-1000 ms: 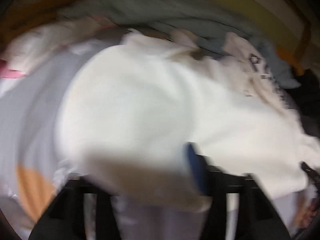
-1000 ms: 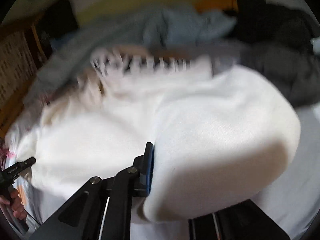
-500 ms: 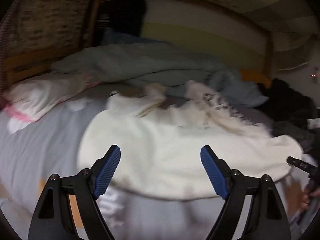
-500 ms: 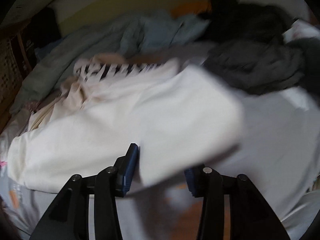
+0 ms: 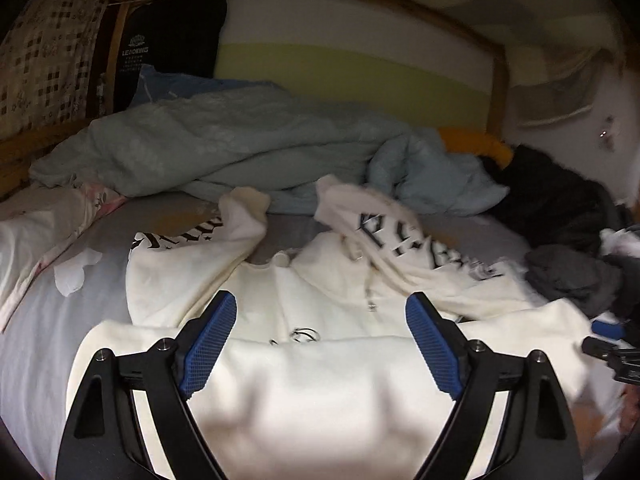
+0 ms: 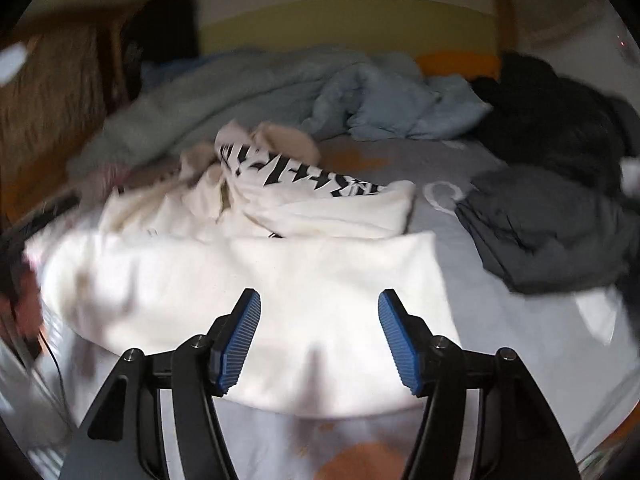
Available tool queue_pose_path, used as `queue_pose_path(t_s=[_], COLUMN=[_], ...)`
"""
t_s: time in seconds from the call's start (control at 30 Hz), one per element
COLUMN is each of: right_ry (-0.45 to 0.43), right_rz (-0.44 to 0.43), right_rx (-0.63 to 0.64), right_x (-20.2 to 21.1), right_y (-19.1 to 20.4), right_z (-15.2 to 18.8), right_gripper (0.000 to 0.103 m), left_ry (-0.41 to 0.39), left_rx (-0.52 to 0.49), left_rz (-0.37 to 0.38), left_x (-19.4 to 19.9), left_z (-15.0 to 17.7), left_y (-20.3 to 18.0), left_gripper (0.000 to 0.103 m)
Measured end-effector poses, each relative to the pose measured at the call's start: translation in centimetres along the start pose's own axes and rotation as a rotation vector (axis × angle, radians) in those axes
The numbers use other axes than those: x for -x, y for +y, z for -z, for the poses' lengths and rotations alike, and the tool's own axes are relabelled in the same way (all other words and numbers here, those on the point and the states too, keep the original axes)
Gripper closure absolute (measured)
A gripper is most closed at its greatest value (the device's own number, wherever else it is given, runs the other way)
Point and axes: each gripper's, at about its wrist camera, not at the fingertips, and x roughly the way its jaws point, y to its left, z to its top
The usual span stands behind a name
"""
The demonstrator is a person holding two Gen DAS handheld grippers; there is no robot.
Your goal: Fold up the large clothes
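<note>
The cream hoodie [image 5: 320,380] is laid on the bed [image 6: 520,320]. Both the left hand-held gripper [image 5: 320,344] and the right hand-held gripper [image 6: 318,340] are opening, released above it, nothing gripped.

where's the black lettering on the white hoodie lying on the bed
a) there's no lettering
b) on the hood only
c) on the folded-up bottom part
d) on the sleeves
d, the black lettering runs along the sleeves of the white hoodie, which lie toward the far end of the bed; the bottom part folded toward the cameras is plain white.
</note>
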Motion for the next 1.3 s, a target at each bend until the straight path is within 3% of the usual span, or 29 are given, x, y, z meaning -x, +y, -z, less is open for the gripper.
queue_pose_path(t_s=[0.1,0.17,0.23,0.37,0.53,0.63,0.7,0.87,0.97,1.07,1.2,1.3], right_ry=[0.017,0.038,0.079,0.140,0.156,0.173,0.132,-0.007,-0.018,-0.020,-0.005,-0.029], right_rz=[-0.024,-0.040,-0.043,0.063,0.054,-0.037,-0.077,0.027,-0.037,-0.057,-0.115,-0.138], right_rx=[0.044,0.057,0.074,0.037,0.026,-0.107,-0.120,0.069,0.077,0.072,0.054,0.046], right_x=[-2.5,-4.7,-7.4,-11.2,-11.1,-10.6,-9.0,-5.3,-4.3,-4.1,-5.1,-6.2], right_y=[1.7,2.8,3.5,2.0,1.7,1.0,1.2,5.4,7.1,8.7,11.0,12.9], right_z=[-1.3,-1.6,-1.0,1.3,1.6,0.1,-1.0,-4.1,-6.3,-8.0,-10.5,-13.0], right_gripper=[0.039,0.038,0.037,0.038,0.036,0.036,0.036,0.036,0.036,0.036,0.036,0.036], left_ry=[0.028,0.080,0.194,0.188,0.239,0.262,0.303,0.324,0.292,0.172,0.143,0.105], left_rx=[0.026,0.077,0.125,0.088,-0.004,-0.095,-0.132,-0.090,-0.145,-0.244,-0.134,-0.048], left_rz=[0.069,0.000,0.000,-0.053,-0.096,-0.129,-0.167,-0.132,-0.126,-0.230,-0.214,-0.262], left_x=[-3.1,-5.3,-7.5,-6.9,-7.0,-7.4,-8.1,-7.8,-5.6,-2.5,-0.4,1.2], left_z=[1.4,3.7,5.5,5.8,6.6,7.4,7.4,6.9,5.5,3.5,0.9,-1.0], left_y=[1.3,2.7,3.6,2.7,1.0,0.0,-0.5,0.4,0.2,-0.1,2.7,6.2], left_gripper=[0.017,0.017,0.020,0.019,0.018,0.014,0.013,0.013,0.014,0.013,0.013,0.013])
